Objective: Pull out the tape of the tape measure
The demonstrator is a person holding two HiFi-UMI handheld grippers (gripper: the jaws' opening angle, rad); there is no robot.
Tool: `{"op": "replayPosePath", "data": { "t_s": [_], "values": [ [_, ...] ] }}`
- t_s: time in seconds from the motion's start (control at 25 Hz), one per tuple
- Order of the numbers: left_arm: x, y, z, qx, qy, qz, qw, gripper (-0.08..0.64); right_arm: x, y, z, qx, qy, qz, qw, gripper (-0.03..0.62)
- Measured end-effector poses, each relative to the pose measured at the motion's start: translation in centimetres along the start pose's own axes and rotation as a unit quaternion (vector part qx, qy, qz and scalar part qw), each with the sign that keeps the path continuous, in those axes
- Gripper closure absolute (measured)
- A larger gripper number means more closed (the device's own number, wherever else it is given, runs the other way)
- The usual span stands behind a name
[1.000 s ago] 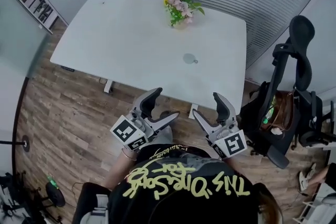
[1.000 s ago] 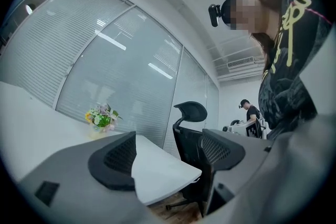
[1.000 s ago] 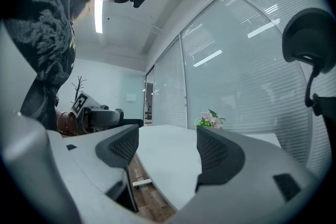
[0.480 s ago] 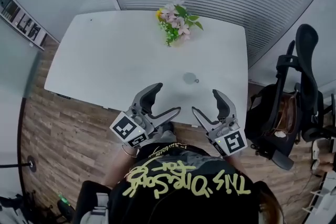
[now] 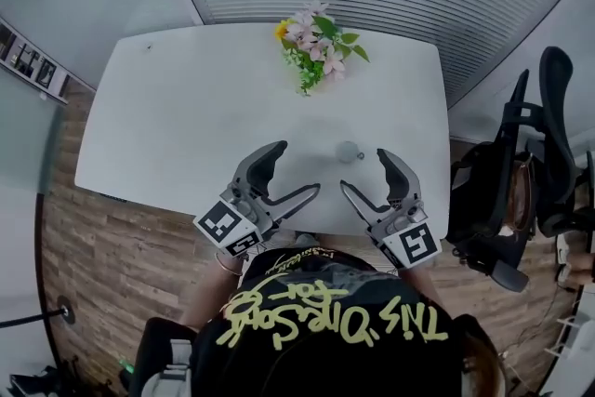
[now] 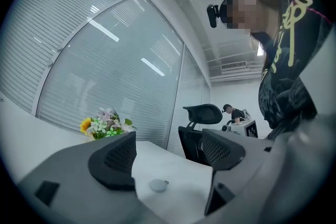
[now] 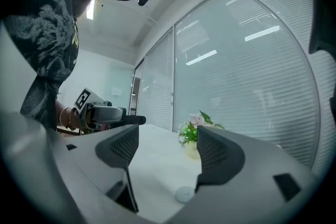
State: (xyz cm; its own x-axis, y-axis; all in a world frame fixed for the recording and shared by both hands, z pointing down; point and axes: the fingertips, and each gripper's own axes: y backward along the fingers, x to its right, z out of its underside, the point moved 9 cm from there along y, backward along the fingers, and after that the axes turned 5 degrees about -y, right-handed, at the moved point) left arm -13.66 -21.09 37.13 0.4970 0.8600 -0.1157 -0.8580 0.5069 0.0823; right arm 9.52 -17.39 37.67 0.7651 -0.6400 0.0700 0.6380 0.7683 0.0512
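Note:
A small round pale grey tape measure lies on the white table, near its front right part. It also shows in the left gripper view as a disc and in the right gripper view. My left gripper hangs open over the table's front edge, left of the tape measure. On the other side, my right gripper is open too, just in front of it. Neither touches it and nothing is between the jaws of either.
A vase of pink and yellow flowers stands at the table's far edge. A black office chair with a bag is to the right of the table. Wooden floor lies left of me, and blinds on glass walls are behind the table.
I have come closer to the table: both open grippers now reach over its front edge, and the tape measure sits nearer to them than a second ago.

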Motion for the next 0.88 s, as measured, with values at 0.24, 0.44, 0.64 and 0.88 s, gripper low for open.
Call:
{"op": "replayPosePath", "data": {
  "t_s": [0.24, 0.44, 0.64, 0.88],
  "values": [
    [-2.9, 0.0, 0.2, -0.002, 0.007, 0.021, 0.9998, 0.176, 0.3, -2.2, 0.3, -0.008, 0.019, 0.015, 1.000, 0.243],
    [-4.2, -0.8, 0.9, -0.006, 0.017, 0.038, 0.9991, 0.178, 0.4, -2.8, 0.7, -0.026, 0.049, 0.014, 0.998, 0.242],
    [-4.5, -1.5, 1.5, -0.007, 0.023, 0.045, 0.9987, 0.179, 0.8, -2.9, 2.3, -0.069, 0.081, -0.013, 0.994, 0.244],
    [-4.3, -1.6, 1.7, -0.008, 0.032, 0.031, 0.9990, 0.179, 2.2, -2.5, 2.7, -0.089, 0.055, -0.003, 0.995, 0.244]
  ]
}}
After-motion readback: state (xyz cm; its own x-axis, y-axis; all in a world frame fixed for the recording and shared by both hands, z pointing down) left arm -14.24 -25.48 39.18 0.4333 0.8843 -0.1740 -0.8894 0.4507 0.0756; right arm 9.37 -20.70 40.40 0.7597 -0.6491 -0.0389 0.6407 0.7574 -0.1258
